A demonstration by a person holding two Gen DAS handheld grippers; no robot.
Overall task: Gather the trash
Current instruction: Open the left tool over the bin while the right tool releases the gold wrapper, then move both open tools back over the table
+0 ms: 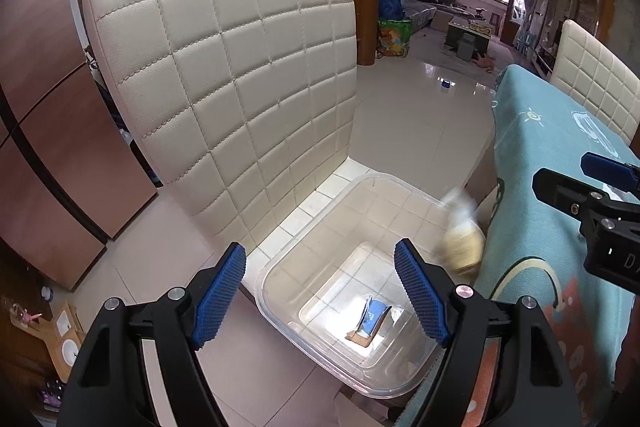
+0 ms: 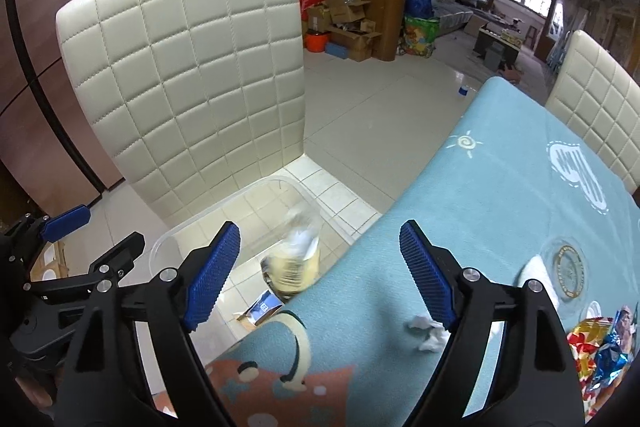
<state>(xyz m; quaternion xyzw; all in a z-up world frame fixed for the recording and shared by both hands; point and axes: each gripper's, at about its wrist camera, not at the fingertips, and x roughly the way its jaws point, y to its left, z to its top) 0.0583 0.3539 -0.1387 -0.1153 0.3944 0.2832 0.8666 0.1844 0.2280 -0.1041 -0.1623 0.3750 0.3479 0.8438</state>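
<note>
While both grippers gape empty, left gripper over the clear bin on the chair, a blurred yellowish packet hangs at the bin's rim. Only the right gripper's camera shows crumpled tissue and foil wrappers on the table.

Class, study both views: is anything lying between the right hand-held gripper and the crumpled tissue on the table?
Nothing visible. The crumpled tissue lies on bare blue tablecloth close to the right finger of the open right hand-held gripper. The candy wrappers sit farther right, off that path.
</note>
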